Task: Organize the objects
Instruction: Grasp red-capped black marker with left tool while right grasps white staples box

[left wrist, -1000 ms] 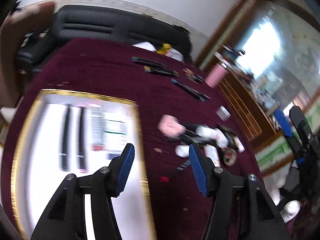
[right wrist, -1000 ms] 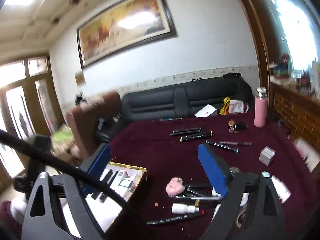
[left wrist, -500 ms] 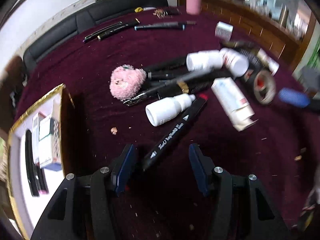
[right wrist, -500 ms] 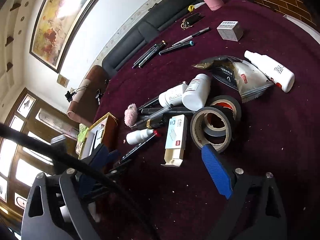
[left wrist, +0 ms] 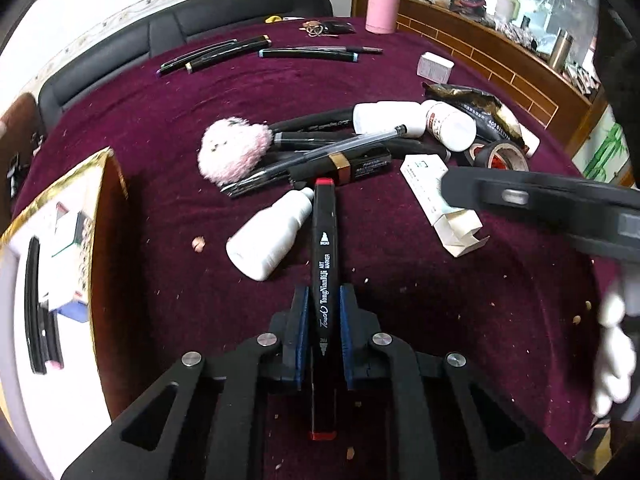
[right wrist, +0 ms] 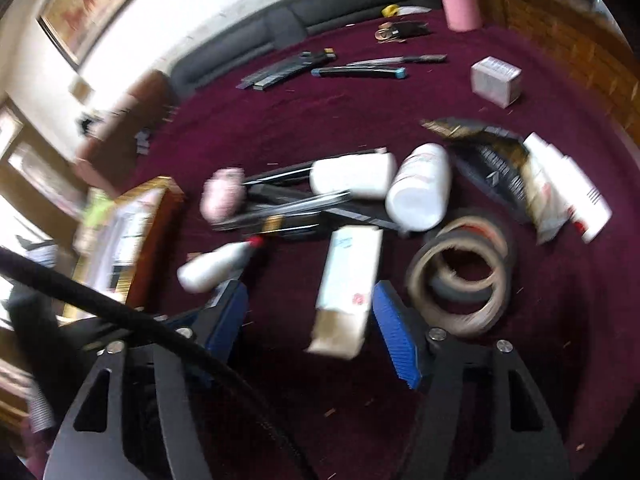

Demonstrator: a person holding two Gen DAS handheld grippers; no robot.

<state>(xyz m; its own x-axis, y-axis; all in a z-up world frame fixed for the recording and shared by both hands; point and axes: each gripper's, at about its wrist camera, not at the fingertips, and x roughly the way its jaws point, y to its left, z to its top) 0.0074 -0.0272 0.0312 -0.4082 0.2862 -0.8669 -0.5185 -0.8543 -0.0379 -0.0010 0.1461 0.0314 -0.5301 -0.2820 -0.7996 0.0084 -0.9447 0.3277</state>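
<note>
Left gripper point(left wrist: 323, 316) — jaws having just closed, clamping the black art marker point(left wrist: 325, 248) lying on the maroon cloth point(left wrist: 168, 120). Right gripper point(right wrist: 310, 320) — half-wide, closing around the white carton point(right wrist: 348, 280), not yet pressing. Gold-rimmed box point(left wrist: 102, 160) holding few items; most clutter remaining unsorted.
</note>
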